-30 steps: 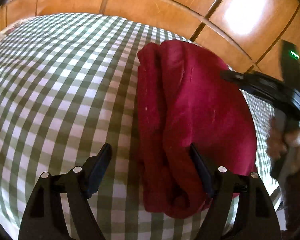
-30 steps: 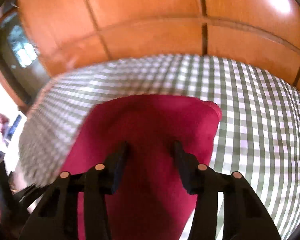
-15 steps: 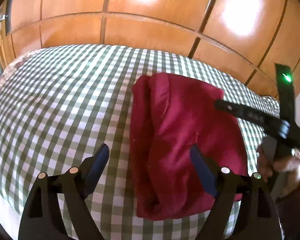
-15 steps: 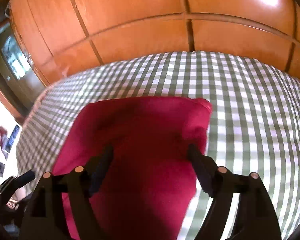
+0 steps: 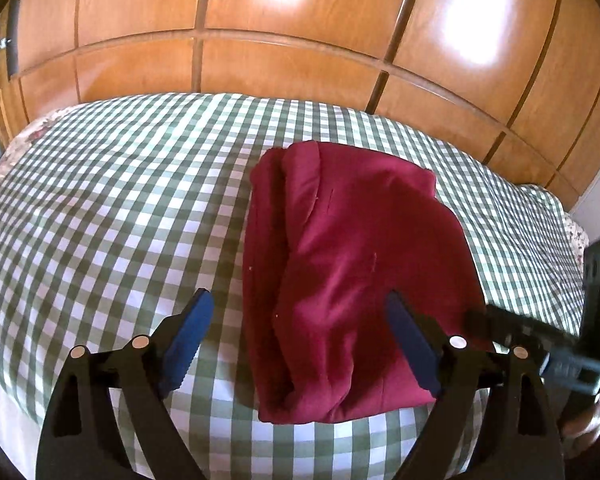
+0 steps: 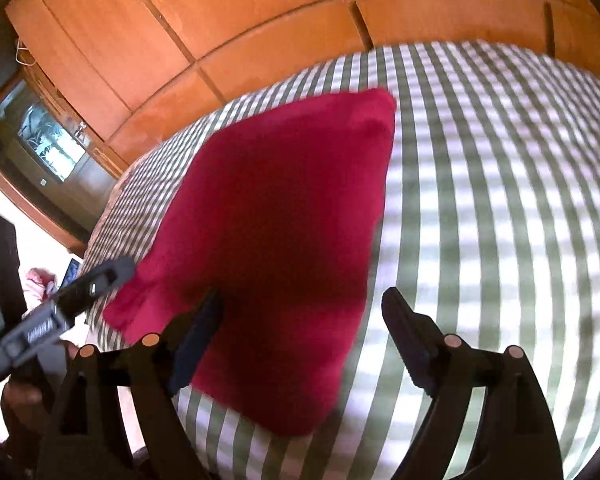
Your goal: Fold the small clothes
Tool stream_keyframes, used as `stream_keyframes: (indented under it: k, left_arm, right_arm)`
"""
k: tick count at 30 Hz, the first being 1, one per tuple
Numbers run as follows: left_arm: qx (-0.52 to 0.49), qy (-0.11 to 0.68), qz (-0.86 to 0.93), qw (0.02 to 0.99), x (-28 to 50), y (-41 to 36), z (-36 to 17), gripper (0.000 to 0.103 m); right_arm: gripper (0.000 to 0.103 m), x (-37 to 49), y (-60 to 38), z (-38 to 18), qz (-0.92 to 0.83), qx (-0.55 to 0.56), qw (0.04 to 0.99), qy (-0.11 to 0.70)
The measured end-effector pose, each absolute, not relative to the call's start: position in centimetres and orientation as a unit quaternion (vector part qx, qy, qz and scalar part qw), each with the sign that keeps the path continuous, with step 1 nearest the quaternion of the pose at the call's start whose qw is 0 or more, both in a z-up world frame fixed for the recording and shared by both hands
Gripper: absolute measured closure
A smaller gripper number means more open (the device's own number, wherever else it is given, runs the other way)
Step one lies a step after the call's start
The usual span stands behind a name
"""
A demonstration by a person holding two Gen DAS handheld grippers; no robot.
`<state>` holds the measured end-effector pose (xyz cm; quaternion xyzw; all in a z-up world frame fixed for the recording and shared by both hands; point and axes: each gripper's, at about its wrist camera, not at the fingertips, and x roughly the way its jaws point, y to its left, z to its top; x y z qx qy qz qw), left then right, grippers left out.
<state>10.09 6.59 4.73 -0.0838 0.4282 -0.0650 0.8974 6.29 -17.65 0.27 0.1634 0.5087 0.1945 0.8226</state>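
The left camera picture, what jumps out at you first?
A dark red folded cloth lies in the middle of a green-and-white checked bedspread. Behind the bed rises a shiny orange wooden wardrobe. At the bottom, the left hand-held gripper is open with blue pads, holding nothing.

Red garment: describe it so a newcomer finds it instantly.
Start at the wooden panelled wardrobe wall, then drop to the bed's green-and-white checked cover in front of it. The dark red garment lies folded on that cover, ahead of the open left gripper. It is the only plain, solid-coloured cloth on the checks.
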Motion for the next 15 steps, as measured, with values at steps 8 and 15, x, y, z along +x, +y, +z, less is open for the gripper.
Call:
stream_keyframes:
  k: [8, 15]
  left_arm:
    - [-0.116, 0.481, -0.045, 0.868, 10.9, 8.5, 0.1, 0.016]
    - [-0.158, 0.481, -0.102, 0.857, 11.2, 10.4, -1.3, 0.016]
  right_arm:
    - [0.022, 2.1, -15.6, -2.2, 0.221, 0.125, 0.801, 0.542]
    - [0.013, 4.8, -20.5, 0.7, 0.231, 0.212, 0.799, 0.512]
